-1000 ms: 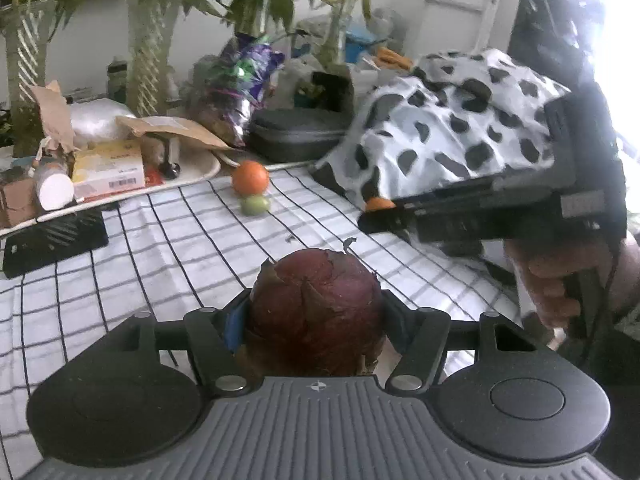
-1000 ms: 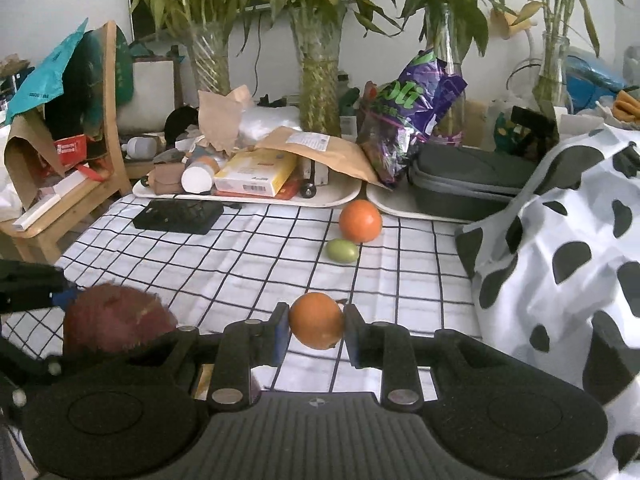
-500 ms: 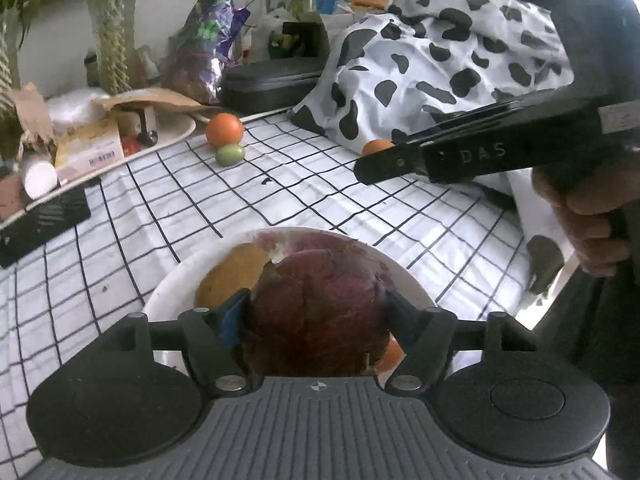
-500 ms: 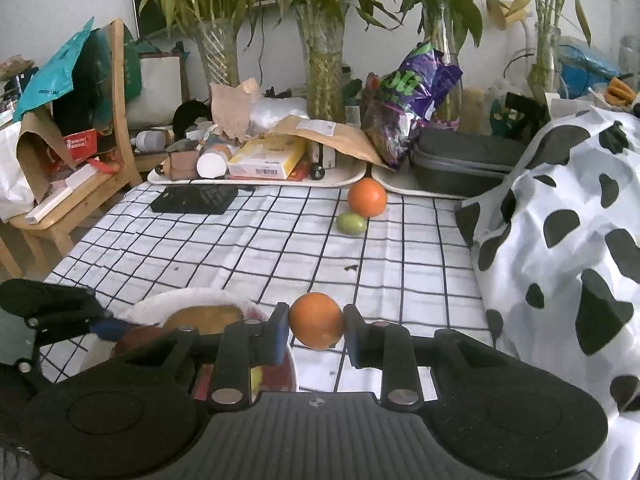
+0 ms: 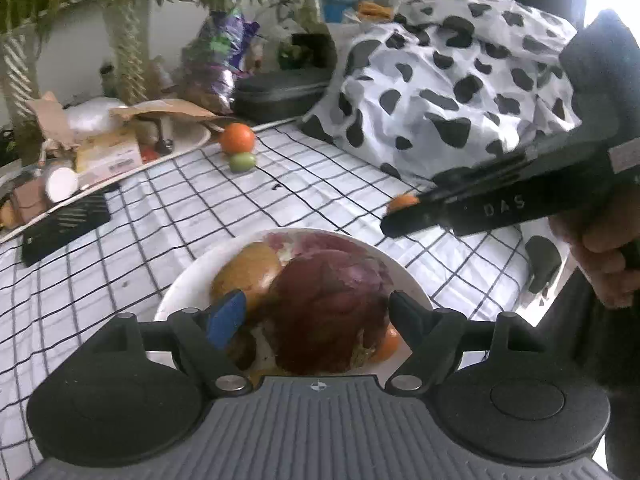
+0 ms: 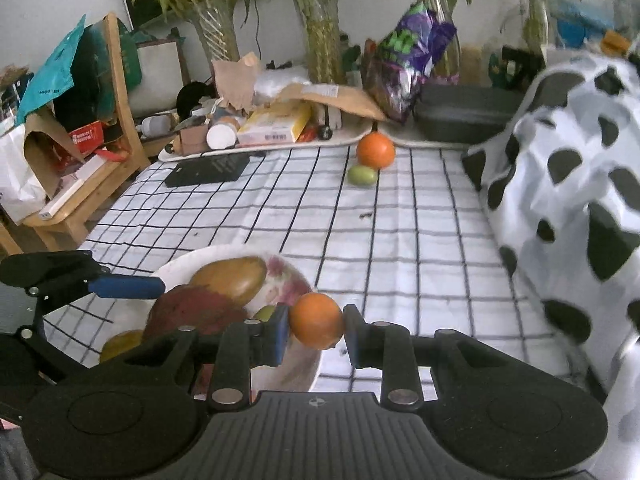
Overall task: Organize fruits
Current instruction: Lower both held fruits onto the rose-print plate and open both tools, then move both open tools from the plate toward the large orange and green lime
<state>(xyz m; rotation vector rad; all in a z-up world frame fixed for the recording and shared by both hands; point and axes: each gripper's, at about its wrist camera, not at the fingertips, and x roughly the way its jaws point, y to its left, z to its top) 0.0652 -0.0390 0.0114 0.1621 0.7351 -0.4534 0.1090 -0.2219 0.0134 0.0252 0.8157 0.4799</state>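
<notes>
Left gripper (image 5: 316,312) over white plate (image 5: 180,292), jaws just been opening, now standing clear on both sides of dark red fruit (image 5: 328,312); fruit between them, pads not pressing, resting in plate. Beside it in plate: brown fruit (image 5: 248,272), touching red fruit; small orange piece (image 5: 388,344) at plate's right edge.

Right gripper (image 6: 316,328) clamped on small orange (image 6: 316,320), pads tight on both sides, held just at plate rim (image 6: 176,264), right of red fruit (image 6: 192,312). Hand (image 5: 608,260) on gripper handle at right of left view.

Far across checked cloth (image 6: 400,240): big orange (image 6: 375,151) and green fruit (image 6: 362,176), touching, well apart from plate. Spotted cloth (image 6: 560,168) heaped at right; cluttered tray (image 6: 280,144) and black case (image 6: 464,116) behind.
</notes>
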